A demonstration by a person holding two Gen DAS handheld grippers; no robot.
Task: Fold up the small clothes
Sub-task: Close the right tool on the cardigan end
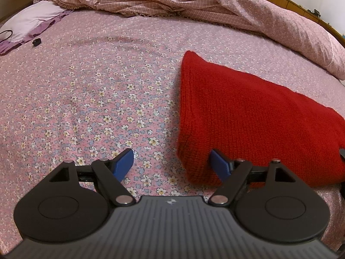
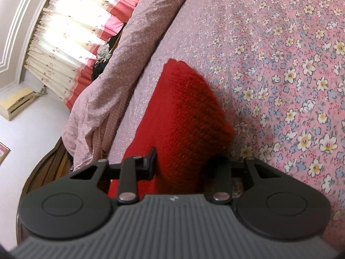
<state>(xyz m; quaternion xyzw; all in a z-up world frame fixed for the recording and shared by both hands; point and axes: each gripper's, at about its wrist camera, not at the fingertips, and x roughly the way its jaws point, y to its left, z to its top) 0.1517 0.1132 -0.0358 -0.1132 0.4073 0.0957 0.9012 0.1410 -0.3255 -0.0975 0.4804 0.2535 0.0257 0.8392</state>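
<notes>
Left gripper (image 1: 171, 164) jaws wide, empty – right gripper (image 2: 185, 161) jaws straddling red knit (image 2: 183, 108), grip unclear.

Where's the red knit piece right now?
The red knit piece lies on the flowered bedsheet, right of center in the left wrist view, below the rumpled quilt. The open left hand-held gripper straddles its near corner.
</notes>
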